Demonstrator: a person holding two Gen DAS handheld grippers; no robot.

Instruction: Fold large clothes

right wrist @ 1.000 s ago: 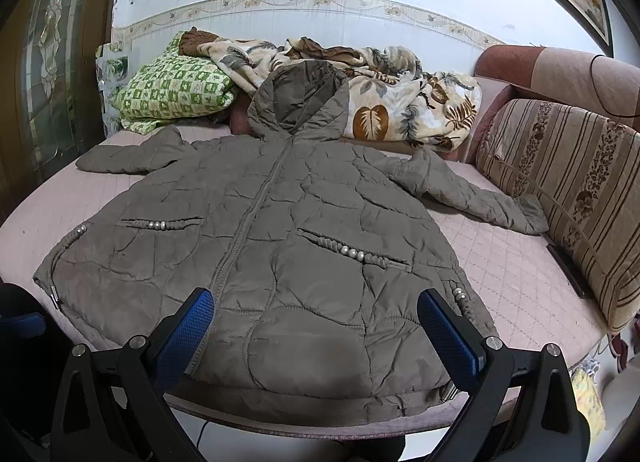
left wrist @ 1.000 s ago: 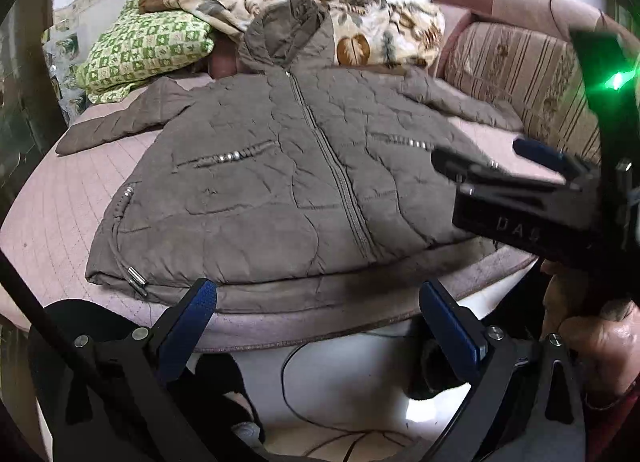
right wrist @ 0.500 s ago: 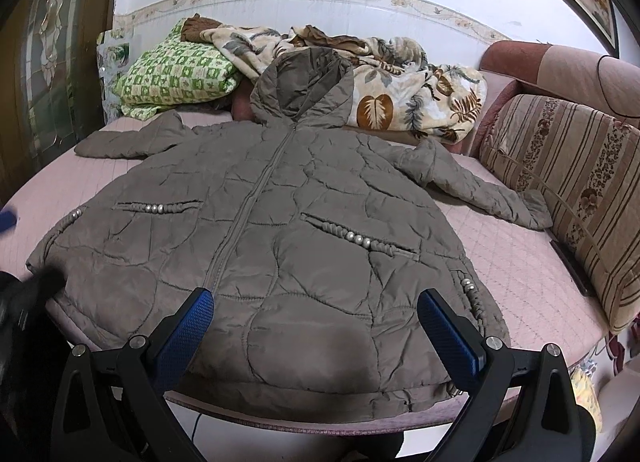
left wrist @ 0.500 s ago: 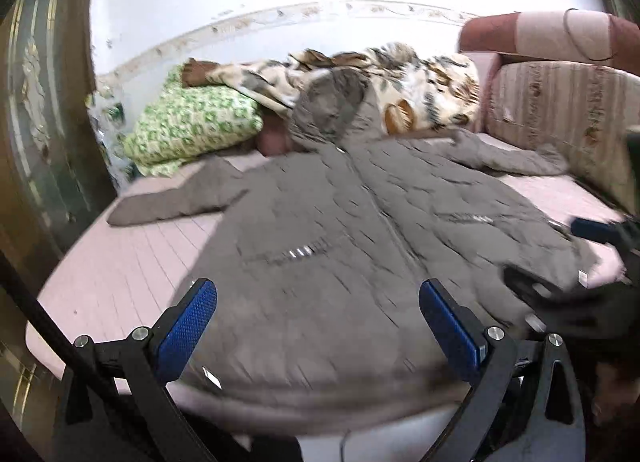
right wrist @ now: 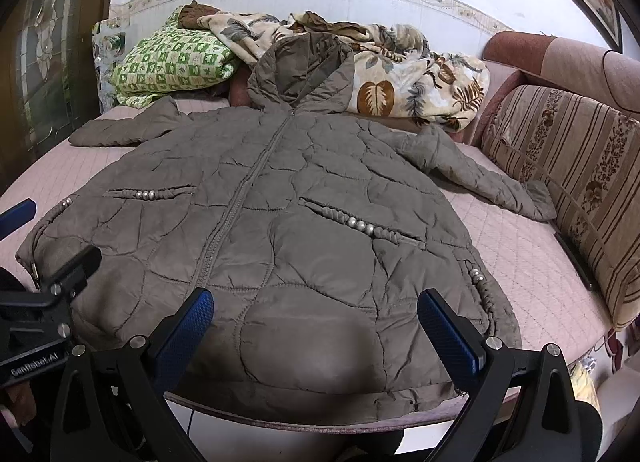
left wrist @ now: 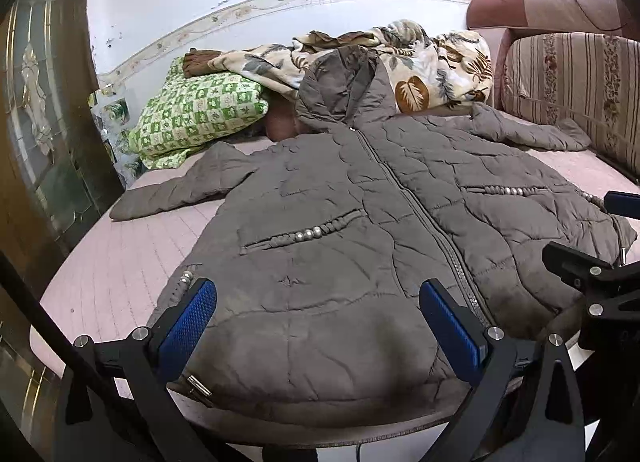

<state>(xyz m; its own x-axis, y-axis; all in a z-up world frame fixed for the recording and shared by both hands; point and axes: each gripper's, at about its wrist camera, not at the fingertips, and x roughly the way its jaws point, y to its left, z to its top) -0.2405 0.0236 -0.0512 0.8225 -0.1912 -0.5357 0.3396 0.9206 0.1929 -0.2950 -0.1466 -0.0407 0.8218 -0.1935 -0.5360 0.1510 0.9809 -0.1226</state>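
Status: folding is not yet begun. The jacket [right wrist: 280, 214] lies flat, front up and zipped, on the bed [right wrist: 532, 278], both sleeves spread outward and the hood toward the wall. All folds are left to do. My left tongs [left wrist: 316, 326] and right tongs [right wrist: 316, 326] hover over the hem, jaws wide apart, gripping nothing. Count: one jacket, two sleeves, two beaded pockets, one green pillow [left wrist: 200, 114], one leaf-print blanket [right wrist: 400, 74]
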